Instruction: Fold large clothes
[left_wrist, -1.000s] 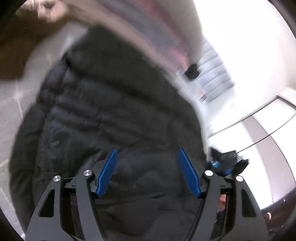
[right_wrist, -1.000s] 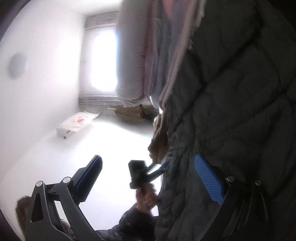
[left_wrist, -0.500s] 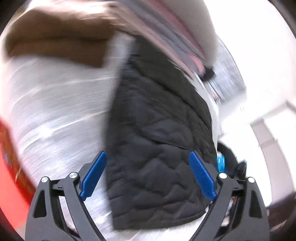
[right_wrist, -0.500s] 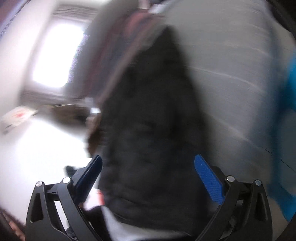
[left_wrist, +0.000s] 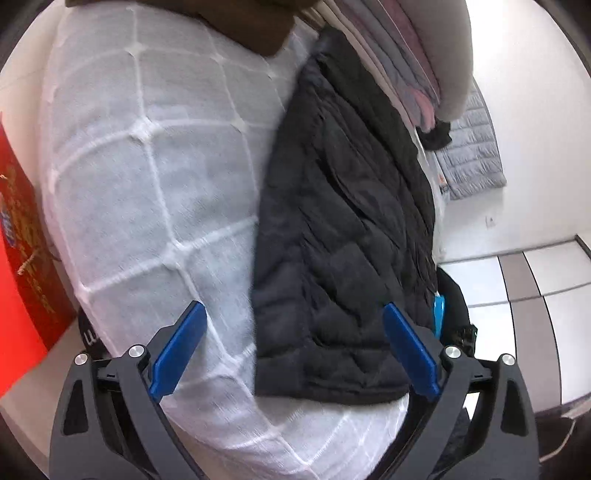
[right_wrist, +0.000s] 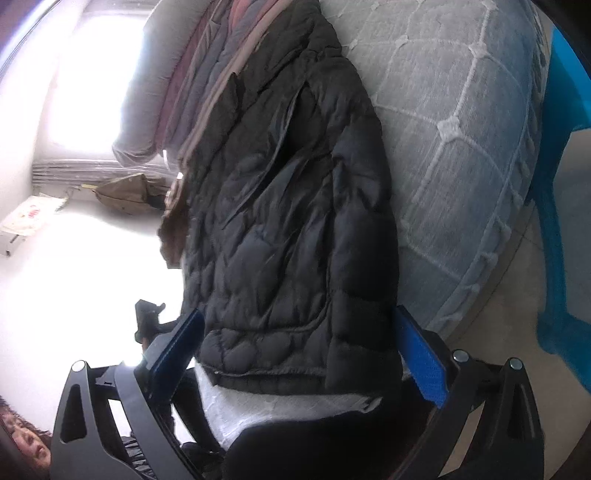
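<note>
A black quilted puffer jacket (left_wrist: 343, 229) lies folded into a long strip on the white quilted bed (left_wrist: 155, 177), its hem towards me. My left gripper (left_wrist: 293, 349) hovers just before the hem. Its jaws are opening, and the blue pads (left_wrist: 177, 347) stand clear of the cloth, one over bare bed and one at the hem's right corner. In the right wrist view the same jacket (right_wrist: 288, 221) runs away from my right gripper (right_wrist: 299, 358). That gripper is open, with the hem seen between its pads but not pinched.
A stack of folded clothes (left_wrist: 406, 66) sits along the jacket's far side, and a brown garment (left_wrist: 236, 22) lies at the bed's far end. A red box (left_wrist: 18, 258) stands on the left. A blue plastic stool (right_wrist: 561, 184) stands beside the bed, and a bag (right_wrist: 125, 192) is on the floor.
Both cameras pulled back from close over the jacket and swung round, so the whole folded strip and bare bed now show. The left jaws spread wider; the right jaws stayed wide.
</note>
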